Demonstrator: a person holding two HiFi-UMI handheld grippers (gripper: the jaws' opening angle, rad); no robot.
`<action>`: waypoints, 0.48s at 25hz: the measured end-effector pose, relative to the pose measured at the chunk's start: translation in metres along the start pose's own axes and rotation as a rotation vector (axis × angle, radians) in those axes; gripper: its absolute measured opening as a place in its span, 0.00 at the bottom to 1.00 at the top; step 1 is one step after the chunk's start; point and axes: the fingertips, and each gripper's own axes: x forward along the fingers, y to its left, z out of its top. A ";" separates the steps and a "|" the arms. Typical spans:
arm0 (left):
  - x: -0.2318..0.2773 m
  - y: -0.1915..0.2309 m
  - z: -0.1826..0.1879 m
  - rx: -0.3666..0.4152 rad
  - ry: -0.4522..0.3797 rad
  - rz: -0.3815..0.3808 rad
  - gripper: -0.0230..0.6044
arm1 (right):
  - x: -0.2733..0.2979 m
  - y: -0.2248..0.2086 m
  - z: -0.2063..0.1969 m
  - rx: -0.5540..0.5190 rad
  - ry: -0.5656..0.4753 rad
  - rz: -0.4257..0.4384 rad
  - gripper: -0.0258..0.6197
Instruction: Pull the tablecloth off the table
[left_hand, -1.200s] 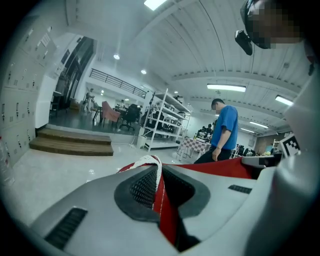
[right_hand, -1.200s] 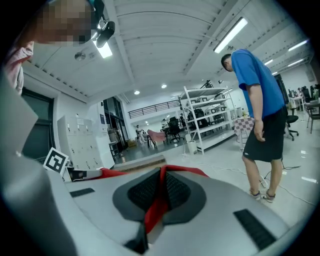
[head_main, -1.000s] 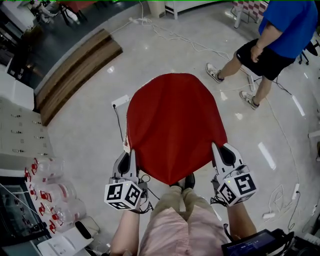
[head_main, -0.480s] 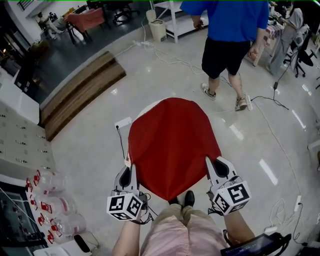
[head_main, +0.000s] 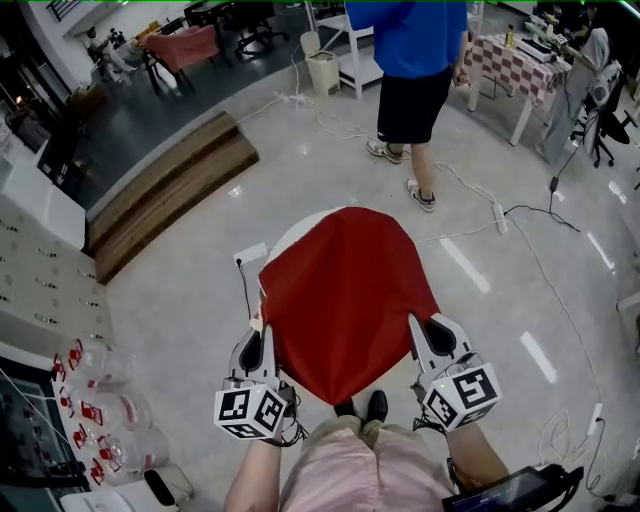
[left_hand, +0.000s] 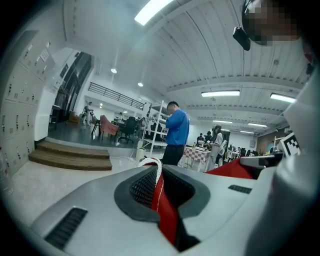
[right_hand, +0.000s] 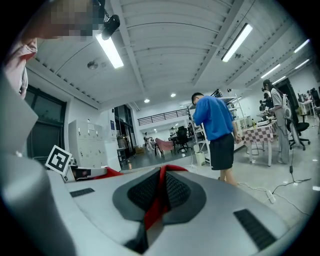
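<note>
We are clamping both pairs of jaws fully shut on the near edge of the red tablecloth (head_main: 345, 300). The left gripper (left_hand: 157, 185) is pinching a white-edged fold between its ribbed pads. The right gripper (right_hand: 159, 192) is biting a matching red fold.

We are holding the two grips well apart, one at the cloth's near left and one at its near right. That way, we judge, the fabric is travelling as a spread sheet rather than bunching into a rope. Between the grippers the hem is sagging to a point just above our shoes (head_main: 362, 405).

From there the cloth is running away from us and draping over the round table (head_main: 283, 238). The table's white rim is showing only at the far left, so the pull appears to be under way but not finished.

On the floor just left of the table, a white power strip (head_main: 250, 255) is lying clear of the cloth. A person in a blue shirt (head_main: 415, 60) is standing well beyond the table's far side, out of the cloth's path. Wooden steps (head_main: 165, 190) are lying further off at the far left.
</note>
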 end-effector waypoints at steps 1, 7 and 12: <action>0.000 -0.001 0.001 0.000 -0.003 0.000 0.11 | 0.000 0.000 0.002 0.001 -0.003 0.001 0.08; -0.002 -0.005 0.002 0.001 -0.014 0.005 0.11 | -0.004 0.001 0.003 -0.007 -0.011 0.012 0.08; -0.006 -0.005 0.004 0.012 -0.025 0.014 0.11 | -0.005 0.004 0.002 -0.022 -0.009 0.022 0.08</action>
